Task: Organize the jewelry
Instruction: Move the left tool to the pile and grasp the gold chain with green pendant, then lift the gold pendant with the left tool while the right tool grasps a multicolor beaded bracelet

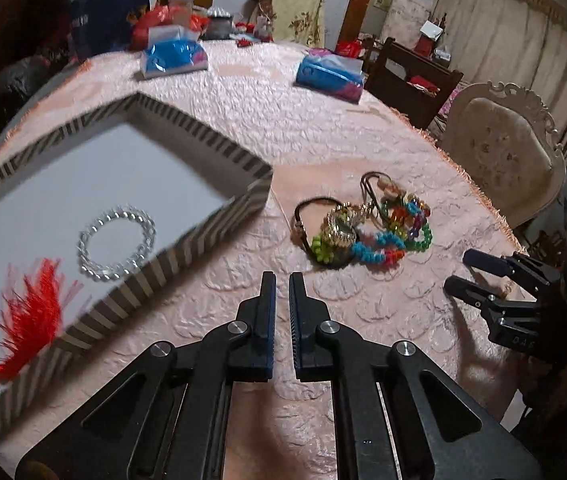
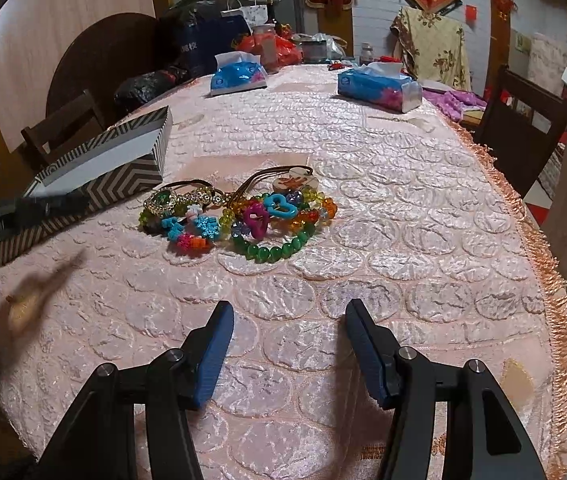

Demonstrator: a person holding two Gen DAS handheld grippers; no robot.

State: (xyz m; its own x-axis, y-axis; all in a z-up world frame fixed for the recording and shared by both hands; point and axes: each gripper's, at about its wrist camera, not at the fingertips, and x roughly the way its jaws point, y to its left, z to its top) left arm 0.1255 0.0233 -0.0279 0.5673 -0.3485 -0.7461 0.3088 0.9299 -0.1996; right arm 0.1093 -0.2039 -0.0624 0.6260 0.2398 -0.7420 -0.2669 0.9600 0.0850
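Note:
A striped shallow box [image 1: 203, 236] sits on the left of the pink tablecloth. Inside it lie a clear bead bracelet [image 1: 117, 244] and a red tassel ornament [image 1: 35, 304]. Right of the box is a pile of jewelry [image 1: 371, 228]: coloured plastic chains, a gold rhinestone piece [image 1: 341, 228], brown cords. The right wrist view shows the same pile [image 2: 239, 216], with a green bead bracelet [image 2: 275, 246] at its front. My left gripper [image 1: 282, 280] is shut on nothing, between box and pile. My right gripper [image 2: 289, 308] stands open and empty, short of the pile, and also appears at the right [image 1: 461, 270].
Two blue tissue packs [image 2: 237, 72] [image 2: 379, 88] lie further back on the table. Bags and clutter crowd the far end. The fringed table edge [image 2: 523, 216] runs down the right, with a pale upholstered chair [image 1: 503, 152] and a dark wooden chair [image 2: 523, 120] beside it.

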